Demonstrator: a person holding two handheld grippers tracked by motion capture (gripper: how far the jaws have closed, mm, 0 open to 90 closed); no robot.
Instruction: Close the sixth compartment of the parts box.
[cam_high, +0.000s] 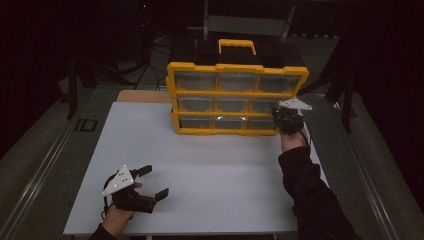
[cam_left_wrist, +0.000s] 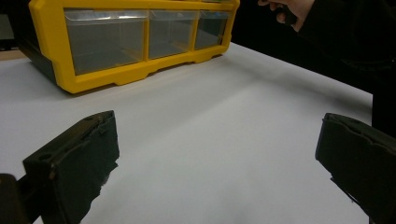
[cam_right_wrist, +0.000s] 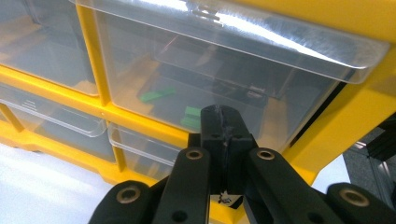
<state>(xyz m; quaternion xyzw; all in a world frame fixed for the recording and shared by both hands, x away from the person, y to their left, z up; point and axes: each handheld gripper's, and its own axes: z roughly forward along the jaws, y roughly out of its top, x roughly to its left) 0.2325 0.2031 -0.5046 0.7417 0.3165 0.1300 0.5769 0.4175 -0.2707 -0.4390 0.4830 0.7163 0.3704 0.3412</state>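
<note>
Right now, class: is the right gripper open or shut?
Shut. In the right gripper view, the right gripper has its black jaws pressed together, empty, before a clear drawer.

High view: fixed above the near edge of the white table (cam_high: 200, 165), facing forward and down; it takes in the whole top, the yellow drawer cabinet (cam_high: 235, 97) at the far edge, and both hands.

Left gripper view: set low near the near-left corner, looking level across the table between its two parted jaws towards the cabinet (cam_left_wrist: 135, 42); middle distance.

Right gripper view: very close to the cabinet's right-hand clear drawers (cam_right_wrist: 224, 79), looking along its closed jaws.

All three views share the cabinet front; the high and left gripper views also share the table top.
</note>
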